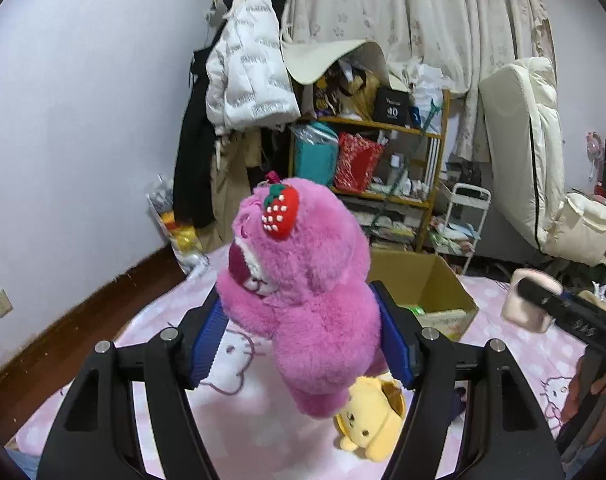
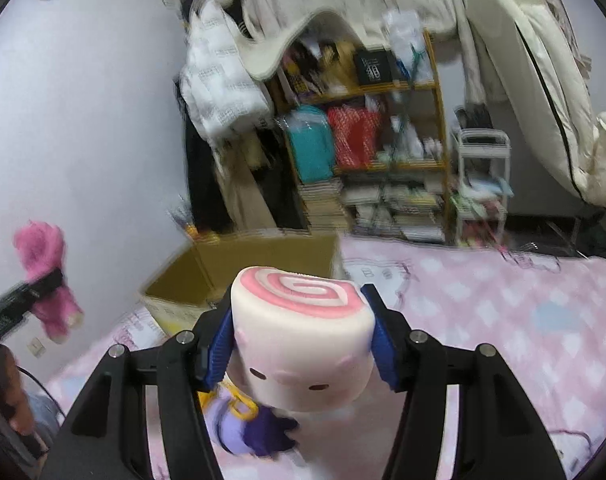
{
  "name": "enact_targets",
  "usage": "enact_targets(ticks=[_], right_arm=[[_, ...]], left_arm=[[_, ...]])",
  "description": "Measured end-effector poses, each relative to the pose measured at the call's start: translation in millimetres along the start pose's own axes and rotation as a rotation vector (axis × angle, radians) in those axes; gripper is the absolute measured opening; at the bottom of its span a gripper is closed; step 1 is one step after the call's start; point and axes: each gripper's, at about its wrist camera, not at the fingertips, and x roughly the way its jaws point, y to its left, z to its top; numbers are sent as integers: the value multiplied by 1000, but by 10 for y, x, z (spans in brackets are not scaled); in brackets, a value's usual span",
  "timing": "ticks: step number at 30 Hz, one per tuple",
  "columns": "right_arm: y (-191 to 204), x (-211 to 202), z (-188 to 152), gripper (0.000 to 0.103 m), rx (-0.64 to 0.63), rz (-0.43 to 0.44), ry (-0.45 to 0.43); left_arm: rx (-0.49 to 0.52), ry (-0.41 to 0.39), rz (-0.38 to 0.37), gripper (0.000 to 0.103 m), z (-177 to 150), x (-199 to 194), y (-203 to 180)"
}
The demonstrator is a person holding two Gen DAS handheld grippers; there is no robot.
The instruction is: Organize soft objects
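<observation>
My left tool (image 1: pixel 299 336) squeezes the light, squashy pink bear (image 1: pixel 303 280) at its waist, my right tool (image 2: pixel 299 340) pinches the spongy roll plush (image 2: pixel 299 332) mid-body.

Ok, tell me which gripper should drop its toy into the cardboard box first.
Probably the right gripper: its swirl-topped plush hangs just before the open cardboard box. The left gripper, gripping the pink bear, sees the box further off, behind the bear.
</observation>
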Motion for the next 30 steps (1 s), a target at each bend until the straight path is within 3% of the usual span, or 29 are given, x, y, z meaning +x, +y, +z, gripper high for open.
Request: enact_targets(ticks=[11, 18, 30], right_arm=[[180, 75, 322, 62, -53, 48, -75], [238, 230, 686, 62, -144, 21, -134], [313, 498, 973, 65, -190, 69, -166]], left_arm=[[48, -137, 12, 68, 352, -76, -146], [57, -213, 21, 68, 692, -34, -200], [104, -222, 25, 68, 945, 333, -311]])
